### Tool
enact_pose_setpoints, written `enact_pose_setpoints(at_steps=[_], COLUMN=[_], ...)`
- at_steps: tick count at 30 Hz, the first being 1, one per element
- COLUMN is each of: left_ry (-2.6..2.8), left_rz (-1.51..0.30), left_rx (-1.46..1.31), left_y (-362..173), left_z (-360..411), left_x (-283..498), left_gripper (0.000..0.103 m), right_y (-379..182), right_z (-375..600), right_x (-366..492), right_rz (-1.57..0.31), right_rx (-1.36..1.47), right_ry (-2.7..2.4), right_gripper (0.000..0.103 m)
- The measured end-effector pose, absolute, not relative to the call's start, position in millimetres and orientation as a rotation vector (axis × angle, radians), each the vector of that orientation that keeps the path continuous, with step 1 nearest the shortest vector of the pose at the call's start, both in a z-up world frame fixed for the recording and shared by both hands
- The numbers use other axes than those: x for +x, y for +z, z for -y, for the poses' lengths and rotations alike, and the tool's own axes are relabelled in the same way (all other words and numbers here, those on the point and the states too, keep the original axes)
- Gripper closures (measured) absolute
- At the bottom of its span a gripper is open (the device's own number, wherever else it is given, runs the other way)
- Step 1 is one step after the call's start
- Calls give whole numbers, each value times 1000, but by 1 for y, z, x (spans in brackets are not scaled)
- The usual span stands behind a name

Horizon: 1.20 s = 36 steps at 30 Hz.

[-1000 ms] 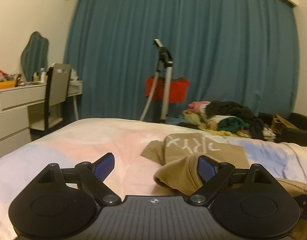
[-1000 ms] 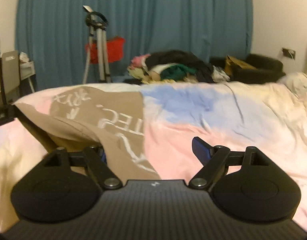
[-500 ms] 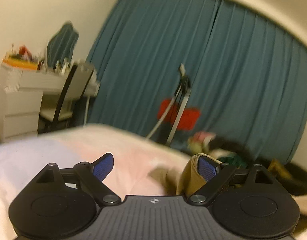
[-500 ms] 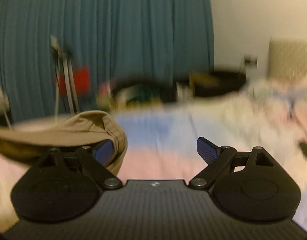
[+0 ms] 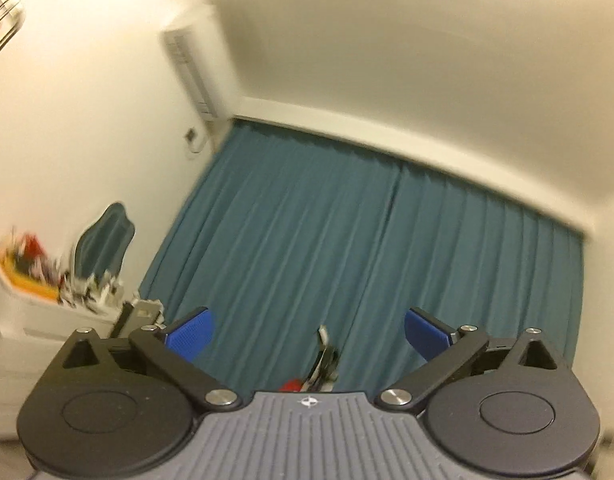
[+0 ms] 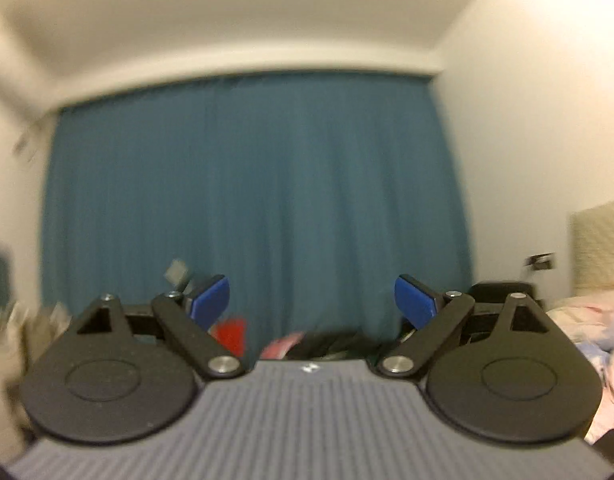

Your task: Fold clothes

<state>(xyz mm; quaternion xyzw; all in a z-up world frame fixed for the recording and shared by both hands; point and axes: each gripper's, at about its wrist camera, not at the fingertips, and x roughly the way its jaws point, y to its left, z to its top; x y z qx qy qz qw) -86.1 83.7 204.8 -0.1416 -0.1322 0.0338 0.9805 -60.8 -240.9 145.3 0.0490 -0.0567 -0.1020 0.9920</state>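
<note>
Both grippers are tilted upward, toward the teal curtain (image 5: pixel 347 248) and the pale ceiling (image 5: pixel 387 40), and neither view shows a garment between or near the fingers. The left gripper (image 5: pixel 307 330) has its blue pads (image 5: pixel 191 330) spread wide with only curtain showing in the gap, so it is released and grips nothing. The right gripper (image 6: pixel 312 300) is likewise spread, its pads (image 6: pixel 413 300) well apart and empty. In the right wrist view a blurred heap of clothes (image 6: pixel 315 344) peeks over the top edge of the gripper body, low and far beyond the fingertips; just beside it to the left is a red object (image 6: pixel 229 334). At the right edge lies pink and white bedding (image 6: pixel 583 320) below a pale headboard (image 6: pixel 599 240). In the left wrist view an air conditioner (image 5: pixel 191 60) sits high on the wall, a white desk (image 5: pixel 47 320) with blurred clutter is at the left, and a tripod top (image 5: pixel 325 352) rises just above the gripper body. Both views are smeared by motion.
</note>
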Motion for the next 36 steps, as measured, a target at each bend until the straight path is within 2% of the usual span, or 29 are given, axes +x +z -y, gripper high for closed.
enact_pose_setpoints(at_steps=[3, 7, 9, 10, 13, 18, 23, 26, 32, 36], left_ry=[42, -9, -21, -13, -24, -80, -65, -12, 131, 190], left_rz=[114, -216, -413, -495, -720, -884, -936, -905, -597, -540], left_rx=[-175, -103, -59, -45, -1, 124, 280, 276, 340, 266], left_y=[164, 79, 36, 18, -30, -71, -106, -103, -79, -69], left_z=[-76, -70, -66, -67, -70, -45, -21, -21, -10, -11], left_x=[-81, -44, -17, -8, 18, 27, 23, 31, 20, 22], left_gripper=[0, 0, 3, 9, 10, 6, 6, 6, 4, 4], right_y=[96, 1, -46, -68, -109, -140, -143, -125, -112, -127], right_z=[212, 165, 142, 131, 105, 104, 116, 137, 186, 198], right_x=[-43, -14, 0, 7, 17, 51, 53, 42, 46, 60], right_rz=[-89, -428, -596, -676, -737, -807, -695, -593, -557, -640], right_rx=[5, -142, -216, -254, -339, -247, -211, -133, 114, 144], right_ry=[-70, 142, 249, 299, 304, 258, 118, 26, -88, -99], right_gripper=[12, 12, 13, 13, 13, 13, 13, 13, 13, 13])
